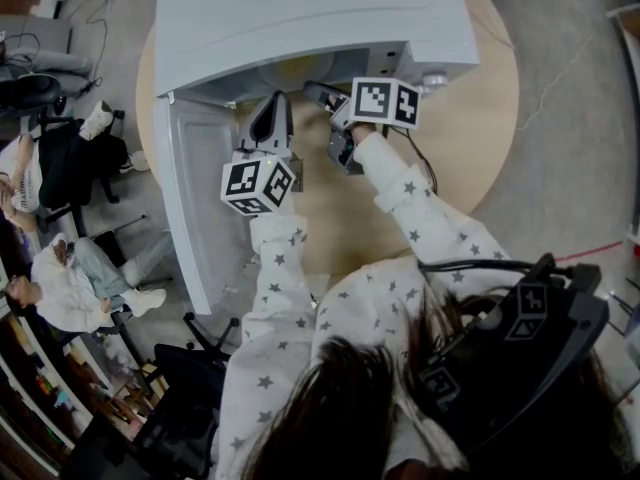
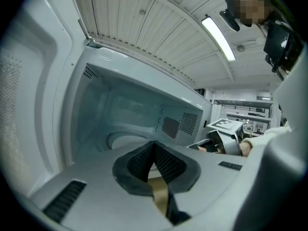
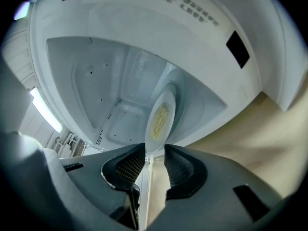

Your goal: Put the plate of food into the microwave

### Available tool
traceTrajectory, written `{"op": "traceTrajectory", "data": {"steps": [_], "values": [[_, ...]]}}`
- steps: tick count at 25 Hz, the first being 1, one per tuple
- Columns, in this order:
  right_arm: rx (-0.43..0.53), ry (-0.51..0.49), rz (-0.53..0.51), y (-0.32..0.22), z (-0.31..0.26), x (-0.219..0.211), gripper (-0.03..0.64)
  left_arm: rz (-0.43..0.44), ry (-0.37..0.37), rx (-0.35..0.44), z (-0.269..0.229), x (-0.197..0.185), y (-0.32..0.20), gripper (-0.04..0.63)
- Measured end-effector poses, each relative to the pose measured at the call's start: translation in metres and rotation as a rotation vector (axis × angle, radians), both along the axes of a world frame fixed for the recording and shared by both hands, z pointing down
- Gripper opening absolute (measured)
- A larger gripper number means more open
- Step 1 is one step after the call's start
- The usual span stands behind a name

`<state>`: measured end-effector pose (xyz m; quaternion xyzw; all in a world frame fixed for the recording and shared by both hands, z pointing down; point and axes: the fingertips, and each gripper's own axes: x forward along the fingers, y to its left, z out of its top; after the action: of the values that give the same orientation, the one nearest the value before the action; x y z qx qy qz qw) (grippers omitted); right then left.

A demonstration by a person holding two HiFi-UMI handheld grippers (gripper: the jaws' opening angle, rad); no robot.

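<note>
The white microwave [image 1: 300, 18] stands on the round wooden table with its door [image 1: 200, 198] swung open to the left. A white plate with yellow food [image 3: 161, 117] lies inside the cavity; in the head view the plate [image 1: 295, 68] shows just under the top edge. My right gripper [image 3: 154, 158] is open at the cavity mouth, the plate's near rim between its pads with a gap on each side. My left gripper [image 2: 154, 150] is shut with nothing in it, pointing into the cavity's left side beside the door. In the head view the left gripper [image 1: 270, 118] and right gripper [image 1: 322, 98] sit side by side.
The table [image 1: 480, 108] has bare wood to the right of and in front of the microwave. The open door blocks the left side. People sit on chairs [image 1: 60, 278] on the floor at the left. A cable runs from the right gripper across the table.
</note>
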<state>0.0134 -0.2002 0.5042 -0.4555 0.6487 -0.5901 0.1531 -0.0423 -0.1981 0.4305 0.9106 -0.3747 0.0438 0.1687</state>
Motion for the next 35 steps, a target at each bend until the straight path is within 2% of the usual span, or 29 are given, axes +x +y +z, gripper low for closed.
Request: {"op": "traceTrajectory", "data": {"steps": [5,13,15,20,21,27,31,35], "values": [[0.009,-0.027,-0.024,0.002,0.000,-0.005,0.124,-0.003,0.002,0.003,0.001,-0.002,-0.002,0.002],[0.083,-0.100,-0.092,0.007,-0.021,-0.019,0.121,-0.024,0.017,0.013,-0.003,-0.010,-0.001,0.002],[0.101,-0.114,-0.110,0.006,-0.033,-0.024,0.064,-0.032,0.023,0.019,-0.008,-0.014,-0.003,0.002],[0.149,-0.166,-0.147,0.008,-0.050,-0.027,0.036,-0.039,0.032,0.043,-0.016,-0.016,0.001,0.002],[0.158,-0.179,-0.154,0.011,-0.057,-0.025,0.019,-0.039,0.036,0.050,-0.021,-0.014,0.004,0.002],[0.181,-0.210,-0.205,0.045,-0.096,-0.008,0.018,-0.027,0.077,0.089,-0.060,0.001,0.034,0.002],[0.254,-0.221,-0.236,0.082,-0.116,0.004,0.018,0.006,0.091,0.117,-0.080,0.014,0.076,0.002],[0.321,-0.242,-0.267,0.102,-0.131,0.005,0.018,0.025,0.095,0.131,-0.094,0.016,0.095,0.002]]}}
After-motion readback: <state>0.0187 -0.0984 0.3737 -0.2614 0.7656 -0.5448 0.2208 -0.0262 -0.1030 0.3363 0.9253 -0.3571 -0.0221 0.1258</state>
